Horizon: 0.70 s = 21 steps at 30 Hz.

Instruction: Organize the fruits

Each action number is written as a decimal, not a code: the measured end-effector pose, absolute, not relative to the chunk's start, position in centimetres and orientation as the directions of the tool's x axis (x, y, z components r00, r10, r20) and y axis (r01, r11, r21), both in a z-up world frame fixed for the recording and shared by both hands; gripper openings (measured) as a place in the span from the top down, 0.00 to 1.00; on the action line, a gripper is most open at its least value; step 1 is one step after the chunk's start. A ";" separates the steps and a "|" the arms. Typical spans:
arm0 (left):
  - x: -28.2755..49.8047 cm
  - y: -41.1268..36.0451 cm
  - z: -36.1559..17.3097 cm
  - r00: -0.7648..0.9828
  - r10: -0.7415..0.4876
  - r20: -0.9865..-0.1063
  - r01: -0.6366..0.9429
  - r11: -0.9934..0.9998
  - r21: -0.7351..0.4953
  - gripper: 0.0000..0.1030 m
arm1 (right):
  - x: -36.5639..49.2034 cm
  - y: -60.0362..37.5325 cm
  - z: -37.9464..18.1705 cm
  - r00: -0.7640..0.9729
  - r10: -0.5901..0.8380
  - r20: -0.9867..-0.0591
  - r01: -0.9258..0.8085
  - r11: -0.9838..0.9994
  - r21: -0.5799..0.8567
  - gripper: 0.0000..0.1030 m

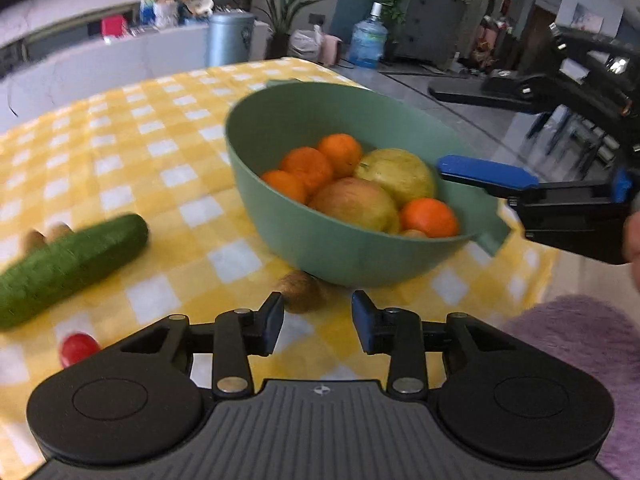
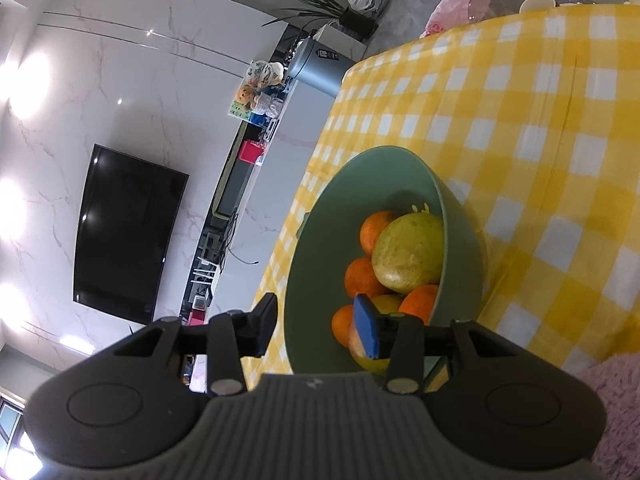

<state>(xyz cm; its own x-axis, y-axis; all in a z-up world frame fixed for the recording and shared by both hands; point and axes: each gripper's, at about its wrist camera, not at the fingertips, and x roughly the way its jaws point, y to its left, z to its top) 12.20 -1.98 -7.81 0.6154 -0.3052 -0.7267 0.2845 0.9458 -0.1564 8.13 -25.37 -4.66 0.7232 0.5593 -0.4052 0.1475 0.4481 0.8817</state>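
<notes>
A green bowl (image 1: 320, 248) stands on the yellow checked cloth (image 1: 160, 140), holding several oranges (image 1: 308, 166) and yellow-green apples (image 1: 396, 176). A brown kiwi (image 1: 302, 292) lies at the bowl's foot, just beyond the tips of my open left gripper (image 1: 318, 312), and nothing touches its pads. My right gripper (image 2: 316, 328) straddles the bowl's (image 2: 304, 280) near rim. One of its blue fingers (image 1: 488, 174) is over the fruit and the other is outside the wall. Its jaws stand apart and do not press the rim.
A cucumber (image 1: 72, 264) lies at the left with brown fruit (image 1: 44, 236) behind it. A cherry tomato (image 1: 78, 348) sits by my left gripper. A purple fluffy sleeve (image 1: 580, 352) fills the lower right, and the table edge (image 1: 552, 264) runs just right of the bowl.
</notes>
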 end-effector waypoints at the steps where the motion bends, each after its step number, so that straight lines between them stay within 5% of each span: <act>1: 12.4 -2.0 -7.9 0.618 -0.295 -0.728 0.275 0.949 -0.151 0.60 | 8.2 -25.3 -4.6 0.720 0.565 -0.402 0.141 0.448 0.883 0.60; 8: 13.7 -3.3 -8.9 0.622 -0.226 -0.749 0.273 0.960 -0.063 0.60 | 8.1 -25.3 -4.5 0.717 0.568 -0.405 0.136 0.455 0.880 0.61; 11: 13.1 -3.7 -8.8 0.639 -0.210 -0.740 0.285 0.958 -0.026 0.70 | 8.2 -25.0 -4.4 0.709 0.571 -0.413 0.126 0.474 0.872 0.61; 21: 9.5 -5.2 -5.6 0.660 -0.235 -0.714 0.380 0.924 0.047 0.71 | 8.3 -24.7 -4.0 0.713 0.584 -0.389 0.081 0.482 0.873 0.62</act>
